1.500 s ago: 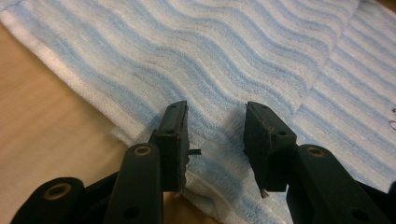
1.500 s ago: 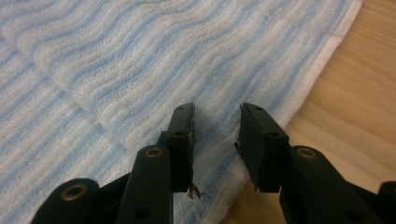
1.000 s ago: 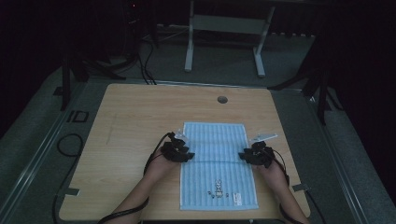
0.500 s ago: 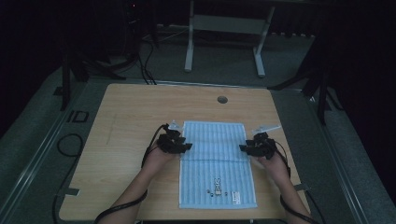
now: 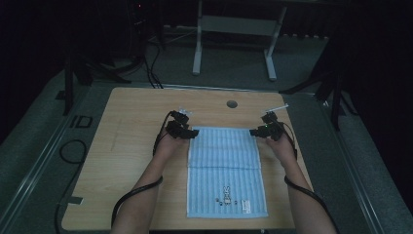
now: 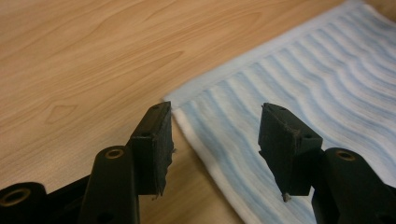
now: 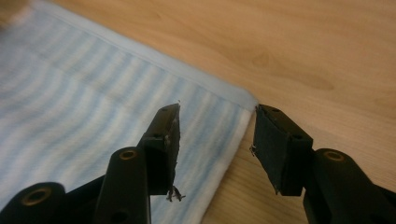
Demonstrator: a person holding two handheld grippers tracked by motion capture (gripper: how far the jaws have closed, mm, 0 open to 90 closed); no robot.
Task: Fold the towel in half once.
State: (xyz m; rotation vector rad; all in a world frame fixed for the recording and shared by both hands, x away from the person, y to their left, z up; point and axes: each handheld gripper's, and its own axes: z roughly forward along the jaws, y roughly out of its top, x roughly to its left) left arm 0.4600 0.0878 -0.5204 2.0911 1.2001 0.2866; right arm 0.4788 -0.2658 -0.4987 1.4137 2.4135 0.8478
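Blue striped towel flat on the wooden table, long axis running away from the person, bunny print at the near end. Left gripper parted over the far left corner, right gripper likewise at the far right (both just opening, nothing clamped).

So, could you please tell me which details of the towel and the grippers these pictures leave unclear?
- Small label beside the rabbit motif on the towel: too small to read in the high view.
- Towel's near half: cut off by the frame edges in both gripper views.
- Left gripper and right gripper: dark and small in the high view, so their jaw gaps cannot be judged there.
- Whether the jaw tips touch the towel: unclear from the gripper views.
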